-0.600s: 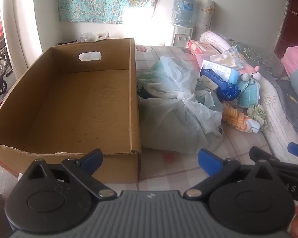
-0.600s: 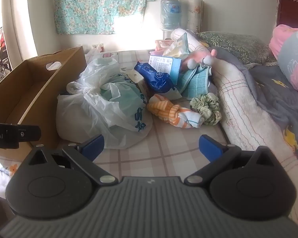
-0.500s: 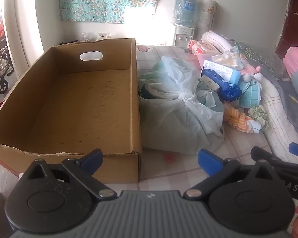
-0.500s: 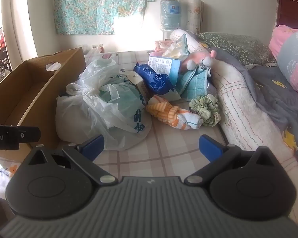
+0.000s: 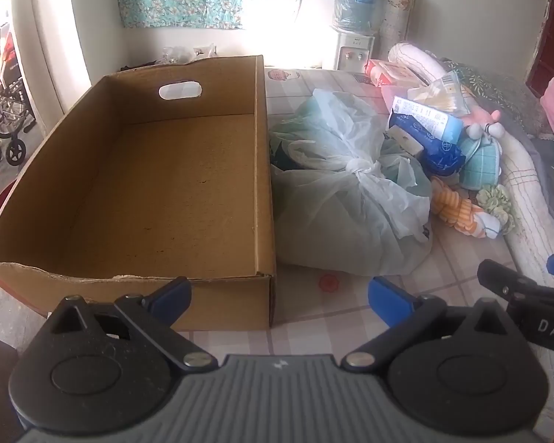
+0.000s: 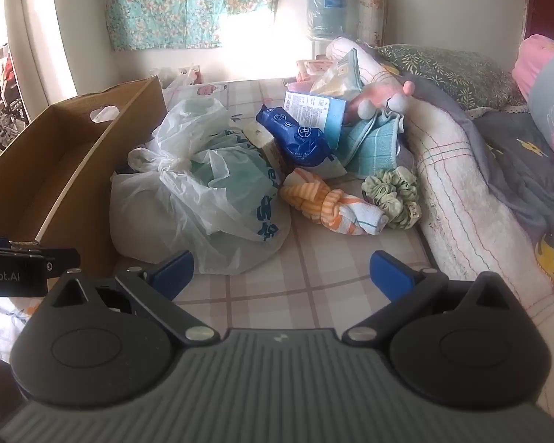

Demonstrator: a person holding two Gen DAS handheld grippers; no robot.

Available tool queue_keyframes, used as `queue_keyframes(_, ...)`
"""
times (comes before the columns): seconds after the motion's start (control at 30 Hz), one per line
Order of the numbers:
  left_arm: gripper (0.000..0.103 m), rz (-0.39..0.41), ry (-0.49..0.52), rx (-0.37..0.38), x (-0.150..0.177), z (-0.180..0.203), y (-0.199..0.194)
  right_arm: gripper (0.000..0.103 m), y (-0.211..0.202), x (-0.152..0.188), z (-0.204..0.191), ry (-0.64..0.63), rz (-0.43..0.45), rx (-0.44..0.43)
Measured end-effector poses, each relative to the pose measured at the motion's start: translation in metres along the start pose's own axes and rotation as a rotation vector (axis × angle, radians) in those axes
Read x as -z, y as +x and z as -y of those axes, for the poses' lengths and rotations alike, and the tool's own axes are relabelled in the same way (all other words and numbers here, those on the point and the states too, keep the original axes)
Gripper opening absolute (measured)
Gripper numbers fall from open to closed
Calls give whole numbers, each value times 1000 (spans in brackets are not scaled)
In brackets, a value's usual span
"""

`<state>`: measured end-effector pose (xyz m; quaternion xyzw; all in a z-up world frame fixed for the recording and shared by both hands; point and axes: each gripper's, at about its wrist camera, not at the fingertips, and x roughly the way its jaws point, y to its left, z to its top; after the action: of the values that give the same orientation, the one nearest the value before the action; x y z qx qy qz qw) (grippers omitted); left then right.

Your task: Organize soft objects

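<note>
While both pairs of fingers [image 5: 279,293] [image 6: 280,275] stay apart and empty, cardboard box [image 5: 147,192] and tied plastic bag [image 6: 199,192] slightly nearer than before

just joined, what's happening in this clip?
A person holds two grippers over a bed, sorting soft things. Left gripper and right gripper are both open and hold nothing. The cardboard box has nothing in it. Beside it lie a tied plastic bag, an orange striped cloth and a green scrunchie, untouched.
</note>
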<state>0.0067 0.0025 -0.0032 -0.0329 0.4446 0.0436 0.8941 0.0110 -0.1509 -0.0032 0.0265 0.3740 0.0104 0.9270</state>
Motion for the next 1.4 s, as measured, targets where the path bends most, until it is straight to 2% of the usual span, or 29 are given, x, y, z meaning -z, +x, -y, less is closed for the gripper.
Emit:
queue_keyframes(0.27, 103, -13, -50, 7, -1, -8, 0, 102, -1, -5, -3, -9, 3, -6)
queue_keyframes(1.4, 103, 8, -16, -27, 6, -3, -8, 102, 1, -3, -10, -34, -13, -36)
